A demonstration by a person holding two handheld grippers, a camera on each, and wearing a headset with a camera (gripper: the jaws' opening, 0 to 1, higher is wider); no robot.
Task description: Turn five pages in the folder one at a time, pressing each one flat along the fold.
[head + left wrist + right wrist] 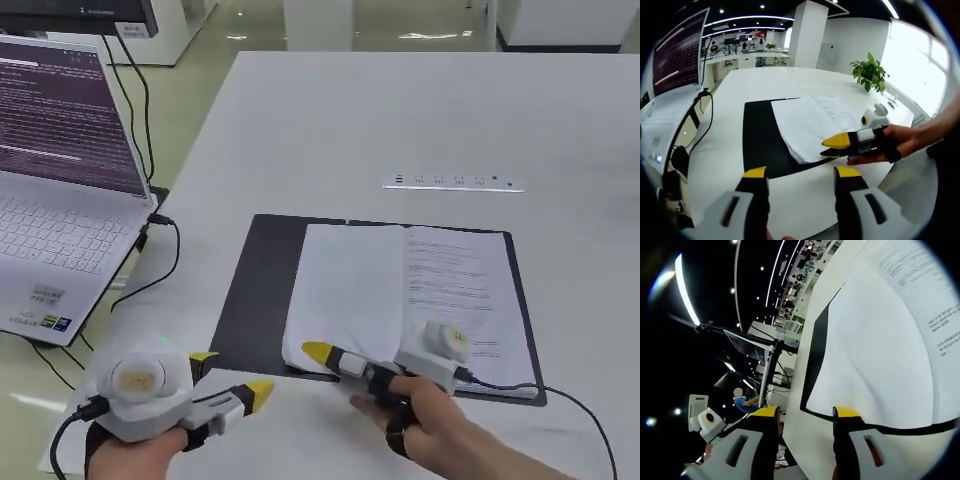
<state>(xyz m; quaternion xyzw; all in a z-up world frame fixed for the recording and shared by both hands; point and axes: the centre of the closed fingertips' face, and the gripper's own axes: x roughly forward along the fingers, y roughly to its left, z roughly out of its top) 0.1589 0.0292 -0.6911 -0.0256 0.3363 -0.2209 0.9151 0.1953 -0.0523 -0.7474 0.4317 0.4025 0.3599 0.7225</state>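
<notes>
Black folder (250,300) lies open on white table (400,110), blank page (350,290) on its left half, printed page (455,285) on its right. Right gripper (318,352) at blank page's near edge, jaws apart, nothing between them. Left gripper (231,374) off folder's near-left corner over table, jaws apart and empty, laptop (60,200) further left.

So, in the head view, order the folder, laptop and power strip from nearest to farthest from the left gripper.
1. folder, just ahead of the left gripper.
2. laptop, off to its left.
3. power strip, far beyond the folder.
</notes>
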